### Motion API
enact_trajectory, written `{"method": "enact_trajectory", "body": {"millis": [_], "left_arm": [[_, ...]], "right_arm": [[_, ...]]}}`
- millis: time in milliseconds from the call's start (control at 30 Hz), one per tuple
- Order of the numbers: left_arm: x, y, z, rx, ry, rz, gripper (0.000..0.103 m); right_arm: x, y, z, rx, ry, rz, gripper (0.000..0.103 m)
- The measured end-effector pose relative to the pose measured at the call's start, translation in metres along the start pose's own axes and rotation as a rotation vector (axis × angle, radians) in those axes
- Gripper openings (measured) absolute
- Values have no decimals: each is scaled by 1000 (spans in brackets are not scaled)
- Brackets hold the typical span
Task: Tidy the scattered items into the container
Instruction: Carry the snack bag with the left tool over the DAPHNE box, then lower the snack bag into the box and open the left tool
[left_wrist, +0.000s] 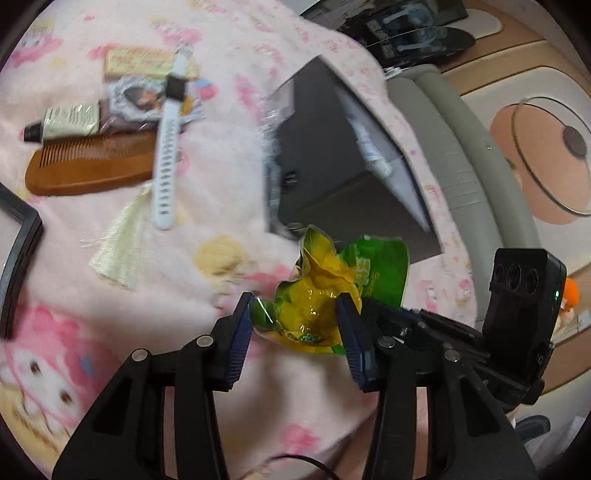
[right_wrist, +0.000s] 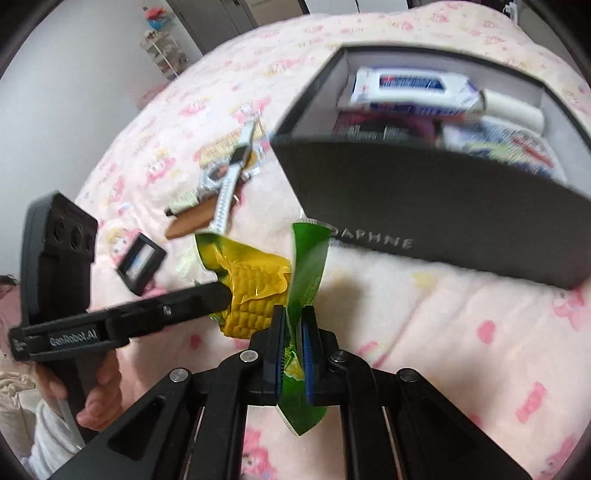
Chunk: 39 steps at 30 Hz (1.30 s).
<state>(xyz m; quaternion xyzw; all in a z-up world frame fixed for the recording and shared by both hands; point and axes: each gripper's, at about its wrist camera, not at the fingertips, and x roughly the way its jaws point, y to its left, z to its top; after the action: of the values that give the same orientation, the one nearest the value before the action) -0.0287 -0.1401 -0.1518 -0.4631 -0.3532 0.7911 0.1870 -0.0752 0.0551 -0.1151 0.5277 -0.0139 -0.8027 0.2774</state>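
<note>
Pink cartoon-print blanket; dark box near, part filled. Corn packet aloft between both tools. Right gripper clenched on green film edge; left gripper straddling bulky body, contact unclear. Film probably slippery, crinkly; cob firm, weighty. Best gripped across cob.

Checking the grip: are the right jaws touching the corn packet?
Touching. The right wrist view shows the right gripper with both jaws clamped on the corn packet's green edge.

pink cartoon-print blanket, grey headboard cushion, white shelf rack, grey wardrobe doors
</note>
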Motion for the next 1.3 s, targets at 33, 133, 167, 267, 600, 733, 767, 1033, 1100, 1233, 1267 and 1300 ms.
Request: {"method": "enact_trajectory", "body": {"millis": [33,133,167,267,600,733,767,1033,1100,1233,1267,1300], "left_arm": [[-4,-11,4,14,-12,-11,45],[-11,-49,22,74,-43,-44,44],[-11,-60,30,96,-49,-50,44],[-2,-92,59,151,-53,-45,44],[84,-113,141,146,47,186,44],[109,-100,148,120,83,296,46],[115,-95,148,114,91,319,45],[104,-98,153,147,-25,392,54],[99,-100,151,162,-43,392,56],[92,-108,144,223,-58,420,57],[90,-111,143,238,-63,419,57],[90,-114,141,254,-55,404,57]], "right_arm": [[-12,0,2,-4,-23,3,6],[-44,-1,16,-9,-107,-2,6],[-55,-3,22,-12,-139,-7,6],[-83,-16,41,-29,-215,-40,6],[-44,-75,125,-5,-125,-119,6],[-13,-98,135,25,-44,-96,6],[-5,-101,137,32,-29,-92,6],[17,-111,140,73,-14,-61,8],[14,-111,139,79,-27,-39,8],[9,-111,140,74,-58,-73,8],[6,-113,141,78,-73,-74,8],[4,-113,143,83,-82,-73,8]]}}
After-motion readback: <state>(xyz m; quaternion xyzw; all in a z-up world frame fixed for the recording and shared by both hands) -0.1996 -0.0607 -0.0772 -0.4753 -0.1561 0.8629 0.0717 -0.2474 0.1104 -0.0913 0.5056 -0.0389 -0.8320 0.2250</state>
